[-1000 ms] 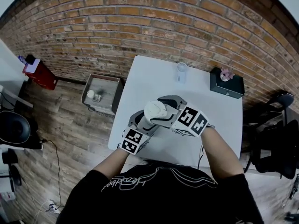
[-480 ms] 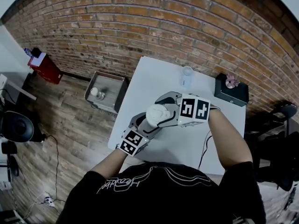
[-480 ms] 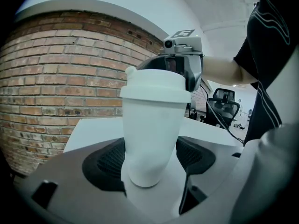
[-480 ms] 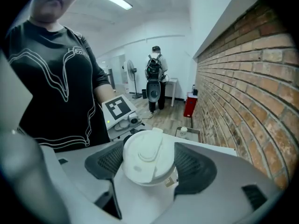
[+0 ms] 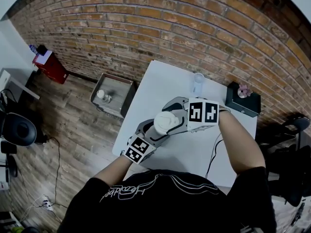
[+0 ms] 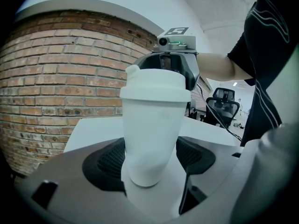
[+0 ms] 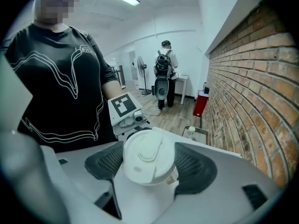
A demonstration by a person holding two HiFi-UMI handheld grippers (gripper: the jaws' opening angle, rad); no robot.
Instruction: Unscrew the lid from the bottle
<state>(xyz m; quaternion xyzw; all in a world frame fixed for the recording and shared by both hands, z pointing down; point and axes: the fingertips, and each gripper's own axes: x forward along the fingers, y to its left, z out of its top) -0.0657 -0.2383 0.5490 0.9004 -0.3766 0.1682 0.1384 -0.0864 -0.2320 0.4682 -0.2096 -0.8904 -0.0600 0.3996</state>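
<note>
- Overhead, from the head view, the person is holding the bottle (image 5: 165,122) over the near part of the white surface (image 5: 155,76), with the left gripper (image 5: 154,132) coming in from below-left and the right gripper (image 5: 176,116) from the right.
- In the left gripper view, the left jaws are clamping the bottle's white body low down, and it is standing upright between the pads. The cap appears to be sitting square on top.
- In the right gripper view, the right jaws are gripping the lid (image 7: 148,155) on both sides, pads pressing its rim, and the camera is looking down on its flip spout.
- Judging by this, the twist is under way. The left grip should be staying firm and motionless while the right is rolling about the bottle's own axis, not tilting. The right should be squeezing only enough to stop slipping and lifting only once the thread is running free.
</note>
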